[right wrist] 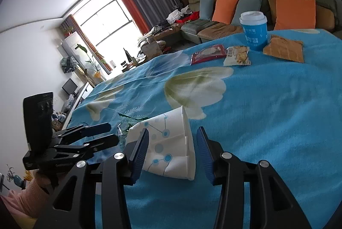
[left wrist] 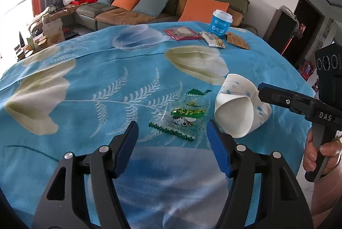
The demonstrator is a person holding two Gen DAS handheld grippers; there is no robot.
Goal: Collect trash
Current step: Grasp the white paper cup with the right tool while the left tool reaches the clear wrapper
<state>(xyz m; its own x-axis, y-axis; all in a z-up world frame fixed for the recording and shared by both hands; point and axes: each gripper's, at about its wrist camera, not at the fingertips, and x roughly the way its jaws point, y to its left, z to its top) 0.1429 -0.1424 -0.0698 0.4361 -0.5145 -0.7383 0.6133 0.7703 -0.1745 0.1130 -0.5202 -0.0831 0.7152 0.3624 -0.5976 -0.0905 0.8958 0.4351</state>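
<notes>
A crushed white paper cup (right wrist: 171,143) with blue dots lies on its side on the blue flowered tablecloth (right wrist: 267,122). My right gripper (right wrist: 172,130) is open around it: the left pad is against the cup and the right pad stands a little apart from it. Left of the cup (left wrist: 239,109) lies a clear candy wrapper (left wrist: 183,115) with green print. My left gripper (left wrist: 171,125) is open, its tips on either side of the wrapper's near end and not pressing it. In the right wrist view the left gripper (right wrist: 112,133) hides most of the wrapper (right wrist: 123,132).
At the table's far side stand a lidded blue cup (left wrist: 221,23), a red packet (left wrist: 181,33), a white snack packet (left wrist: 212,38) and a brown packet (left wrist: 237,39). A sofa (left wrist: 139,13) with cushions runs behind the table. A person's hand (left wrist: 314,154) holds the right gripper's handle.
</notes>
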